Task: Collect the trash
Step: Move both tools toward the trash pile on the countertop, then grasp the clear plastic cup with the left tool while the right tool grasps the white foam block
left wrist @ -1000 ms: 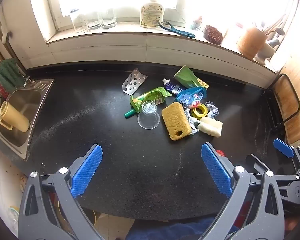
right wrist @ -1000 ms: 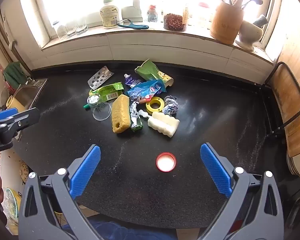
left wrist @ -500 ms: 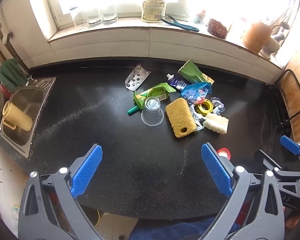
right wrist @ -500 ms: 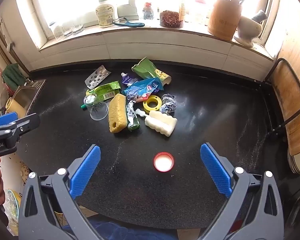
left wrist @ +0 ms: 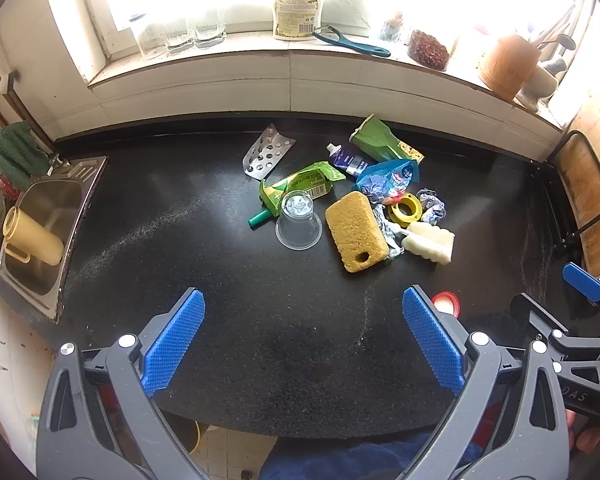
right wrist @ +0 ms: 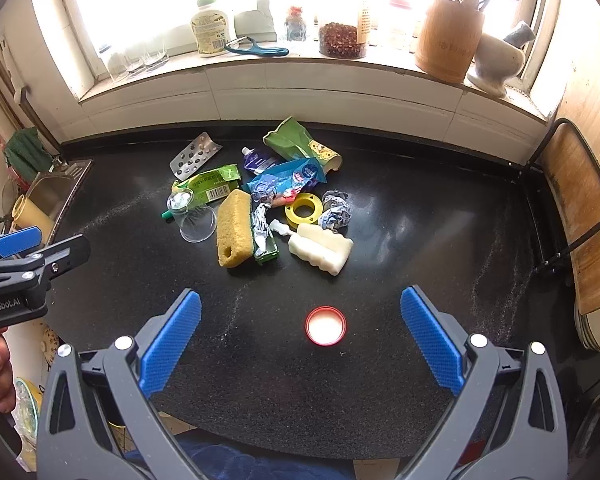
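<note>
A heap of trash lies mid-counter: a yellow sponge, an overturned clear plastic cup, green wrappers, a blister pack, a yellow tape ring, a white foam piece and crumpled foil. A red lid lies alone, nearer to me. My left gripper hovers open over bare counter in front of the heap. My right gripper is open, with the red lid between and just beyond its fingertips. Both hold nothing.
A black counter ends at a steel sink on the left, which holds a yellow jug. On the windowsill stand glasses, a bottle, jars and a wooden utensil holder. A wooden board leans at right.
Both grippers have drawn back and risen slightly, so the heap looks a little farther off. Nothing on the counter has moved. Both stay open.
</note>
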